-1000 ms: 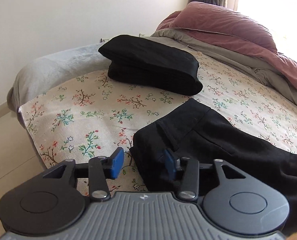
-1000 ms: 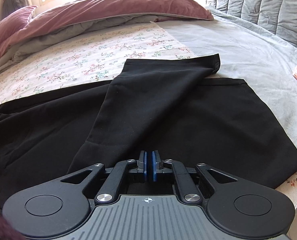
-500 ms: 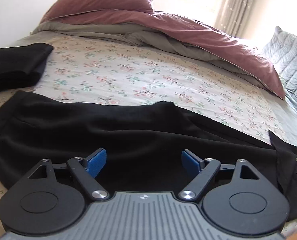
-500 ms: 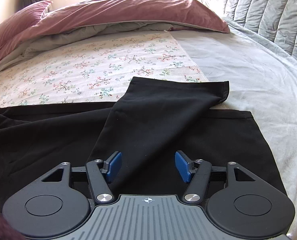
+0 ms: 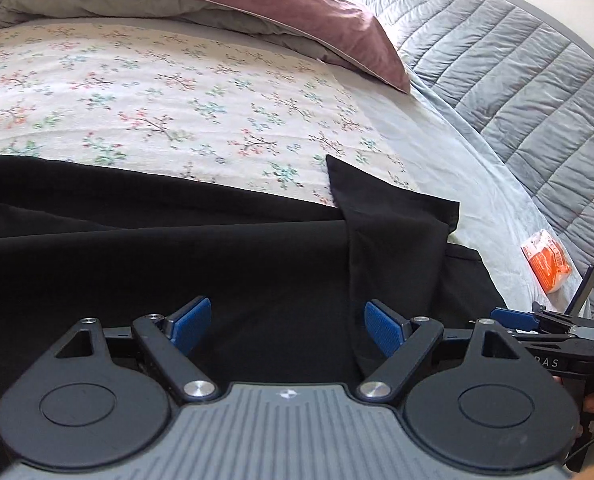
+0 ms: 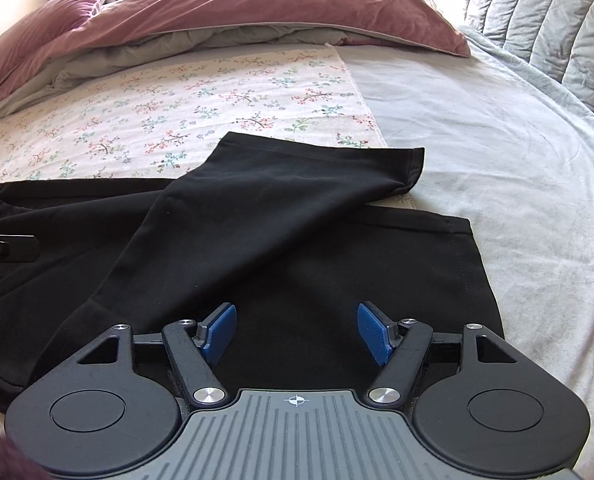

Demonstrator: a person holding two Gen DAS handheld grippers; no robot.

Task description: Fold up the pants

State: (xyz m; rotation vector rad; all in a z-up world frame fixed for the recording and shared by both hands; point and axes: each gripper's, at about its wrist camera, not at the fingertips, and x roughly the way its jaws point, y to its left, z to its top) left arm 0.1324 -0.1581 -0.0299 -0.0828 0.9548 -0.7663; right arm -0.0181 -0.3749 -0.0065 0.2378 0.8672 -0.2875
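Observation:
Black pants (image 5: 257, 264) lie lengthwise across the bed. One leg (image 6: 281, 208) is folded slantwise over the other, its hem (image 6: 413, 168) pointing toward the grey sheet. My left gripper (image 5: 285, 308) hovers open over the legs near that hem (image 5: 397, 216), nothing between its blue pads. My right gripper (image 6: 295, 312) is over the lower leg near its hem; its jaws are opening and the pads press on nothing. In the left wrist view the right gripper (image 5: 513, 316) shows at the right edge. A black part of the left gripper (image 6: 5, 246) shows at the left edge of the right wrist view.
The bed has a floral sheet (image 5: 157, 100) and a grey sheet (image 6: 497, 140). A pink and grey duvet (image 6: 237, 12) is bunched at the far side. A grey quilted cushion (image 5: 517, 60) runs along the right, with an orange packet (image 5: 547, 264) beside it.
My left gripper swung from the waist end along the pants to the leg hems and opened wide; the folded black stack left its view. My right gripper opened from shut and drew back slightly.

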